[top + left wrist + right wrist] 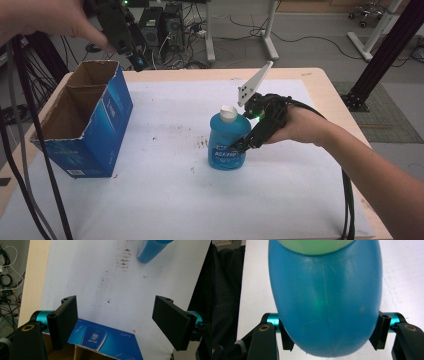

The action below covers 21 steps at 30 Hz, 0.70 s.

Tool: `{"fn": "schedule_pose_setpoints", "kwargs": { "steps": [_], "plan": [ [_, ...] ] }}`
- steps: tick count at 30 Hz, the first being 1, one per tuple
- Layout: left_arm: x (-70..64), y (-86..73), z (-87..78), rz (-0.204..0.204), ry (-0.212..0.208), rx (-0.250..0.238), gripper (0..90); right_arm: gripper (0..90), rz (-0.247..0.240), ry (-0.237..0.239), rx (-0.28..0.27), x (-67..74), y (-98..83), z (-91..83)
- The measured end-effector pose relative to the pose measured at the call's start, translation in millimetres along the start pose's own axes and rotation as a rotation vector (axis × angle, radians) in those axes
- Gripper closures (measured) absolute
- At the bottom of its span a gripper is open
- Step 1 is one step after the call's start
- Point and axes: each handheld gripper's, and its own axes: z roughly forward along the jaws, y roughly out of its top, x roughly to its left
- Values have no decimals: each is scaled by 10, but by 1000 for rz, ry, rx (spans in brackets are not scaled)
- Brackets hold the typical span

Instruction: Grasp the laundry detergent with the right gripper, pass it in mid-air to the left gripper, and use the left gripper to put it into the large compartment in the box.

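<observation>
At frame centre, the right gripper (239, 145) clamps the upright blue bottle (227, 142) standing on the desk (310, 80). Upper left, the left gripper (117, 323) hangs spread wide above the open blue carton (82, 120).

Wooden table (327, 90), stained white sheet (175, 190), open blue carton (85, 120), upright blue bottle (227, 142)
</observation>
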Motion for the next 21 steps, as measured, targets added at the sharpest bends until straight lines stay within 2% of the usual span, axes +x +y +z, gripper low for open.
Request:
{"fn": "schedule_pose_setpoints", "kwargs": {
  "steps": [6,10,15,21],
  "plan": [
    [-11,-2,20,3,-5,4,207,422,-5,2,-14,7,-19,32],
    [-20,-7,23,-6,-5,-6,207,433,-18,-3,-24,18,-29,29],
    [-25,-1,12,8,-5,6,208,447,-30,-6,-26,23,-32,23],
    [-38,8,10,11,-8,-3,207,456,-33,-11,-27,31,-28,17]
  ]
}}
